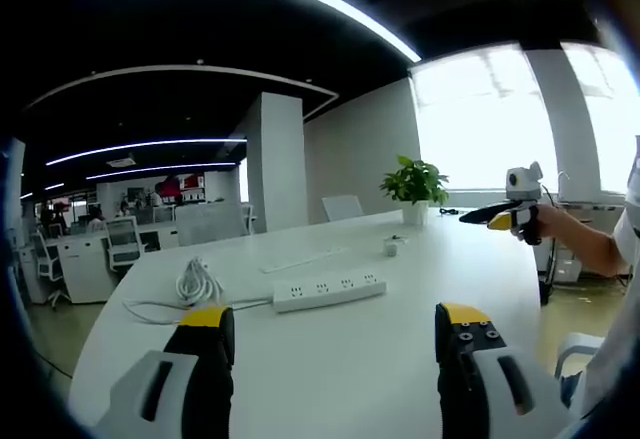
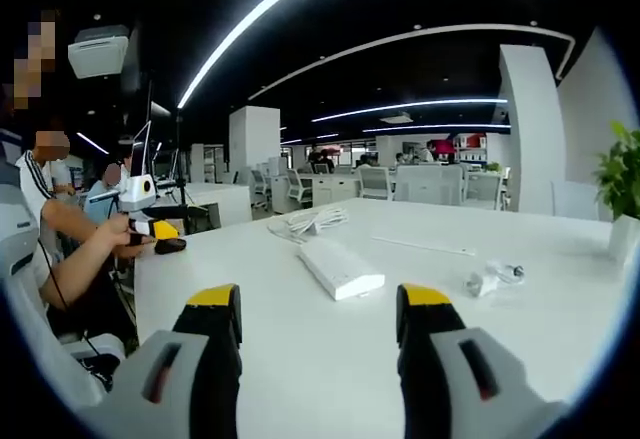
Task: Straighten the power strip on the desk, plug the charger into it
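A white power strip point(image 1: 330, 291) lies on the white desk point(image 1: 380, 379), skewed to the edge, a little ahead of my open left gripper point(image 1: 335, 327). Its cord runs left to a loose white coil point(image 1: 197, 284). A small white charger point(image 1: 393, 246) sits beyond the strip, toward the plant. In the right gripper view the power strip point(image 2: 340, 267) points away from me just ahead of my open right gripper point(image 2: 320, 309), the cord coil point(image 2: 310, 221) lies behind it, and the charger point(image 2: 493, 277) rests to its right. Nothing is between either pair of jaws.
A potted plant point(image 1: 415, 184) stands at the desk's far edge by the window. A thin flat white item point(image 1: 300, 259) lies behind the strip. My right gripper point(image 1: 500, 217) is held over the desk's right side by a hand. Office chairs and desks stand beyond.
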{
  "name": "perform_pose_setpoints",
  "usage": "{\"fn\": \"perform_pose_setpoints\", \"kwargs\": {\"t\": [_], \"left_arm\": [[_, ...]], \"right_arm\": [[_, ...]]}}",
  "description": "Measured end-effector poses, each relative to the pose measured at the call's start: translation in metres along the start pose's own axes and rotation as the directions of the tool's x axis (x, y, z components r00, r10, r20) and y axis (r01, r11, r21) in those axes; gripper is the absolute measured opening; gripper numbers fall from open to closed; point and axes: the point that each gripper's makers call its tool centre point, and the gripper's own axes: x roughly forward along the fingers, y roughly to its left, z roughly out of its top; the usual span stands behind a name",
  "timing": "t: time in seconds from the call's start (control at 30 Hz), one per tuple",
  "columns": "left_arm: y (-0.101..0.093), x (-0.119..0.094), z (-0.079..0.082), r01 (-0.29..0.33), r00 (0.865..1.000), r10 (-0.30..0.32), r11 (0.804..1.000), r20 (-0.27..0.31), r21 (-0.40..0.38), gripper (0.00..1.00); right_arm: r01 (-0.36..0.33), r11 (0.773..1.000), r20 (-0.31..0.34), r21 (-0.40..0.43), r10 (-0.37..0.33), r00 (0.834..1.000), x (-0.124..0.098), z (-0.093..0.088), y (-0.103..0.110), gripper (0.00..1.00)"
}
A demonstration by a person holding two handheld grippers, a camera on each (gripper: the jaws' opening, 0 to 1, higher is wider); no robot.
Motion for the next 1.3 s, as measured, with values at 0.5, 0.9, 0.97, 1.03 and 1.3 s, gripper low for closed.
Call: {"fn": "perform_pose_setpoints", "kwargs": {"t": [0.5,0.9,0.97,1.03,1.3], "left_arm": [[0.002,0.01,-0.007,0.011,1.0,-0.011,1.0,-0.011,-0.01,0.84],[0.008,0.029,-0.017,0.026,0.999,-0.027,0.999,-0.033,-0.023,0.84],[0.008,0.034,-0.019,0.031,0.999,-0.032,0.999,-0.034,-0.032,0.84],[0.008,0.039,-0.022,0.036,0.998,-0.037,0.999,-0.044,-0.033,0.84],[0.008,0.054,-0.029,0.058,0.996,-0.061,0.997,-0.066,-0.044,0.84]], "right_arm": [[-0.012,1.0,0.011,0.023,0.011,1.0,0.018,-0.004,-0.001,0.62],[-0.009,1.0,0.001,0.002,0.009,1.0,0.036,-0.006,-0.007,0.62],[-0.014,1.0,0.0,0.002,0.014,1.0,0.04,-0.007,-0.008,0.62],[-0.019,1.0,-0.007,0.001,0.019,1.0,0.045,-0.009,-0.009,0.62],[-0.024,1.0,-0.025,-0.007,0.024,0.999,0.058,-0.018,-0.012,0.62]]}}
